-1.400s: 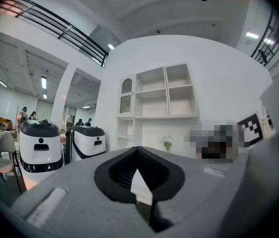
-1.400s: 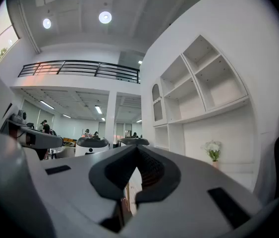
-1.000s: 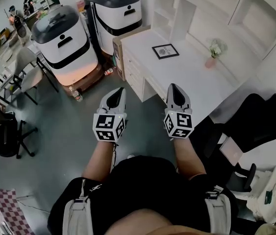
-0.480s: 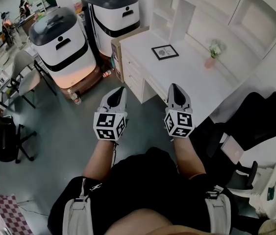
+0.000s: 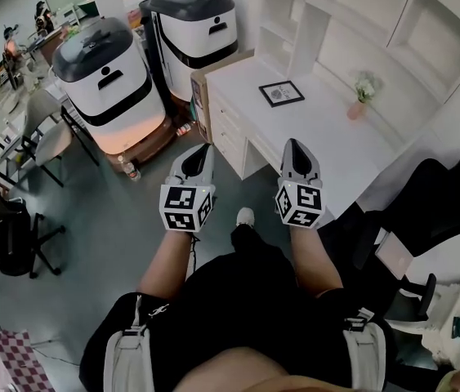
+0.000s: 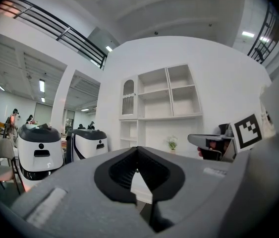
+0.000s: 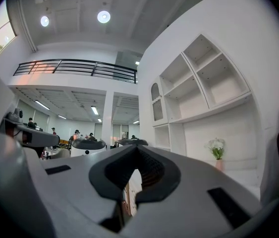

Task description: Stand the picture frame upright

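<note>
A black picture frame (image 5: 281, 93) lies flat on the white desk (image 5: 328, 137) in the head view. My left gripper (image 5: 203, 150) and right gripper (image 5: 292, 145) are held side by side over the floor, short of the desk's front edge and well away from the frame. Both are shut with nothing between the jaws, as the left gripper view (image 6: 137, 150) and the right gripper view (image 7: 137, 148) show. The frame itself is hidden in both gripper views.
A small pink vase with flowers (image 5: 360, 98) stands on the desk to the right of the frame. White shelves (image 5: 360, 15) rise behind the desk. Two large white-and-black machines (image 5: 109, 76) stand to the left. A black office chair (image 5: 426, 202) sits at the right.
The head view has shifted slightly; the desk and frame sit a little further right and lower in view. A foot now shows between the grippers. Both grippers stay shut.
</note>
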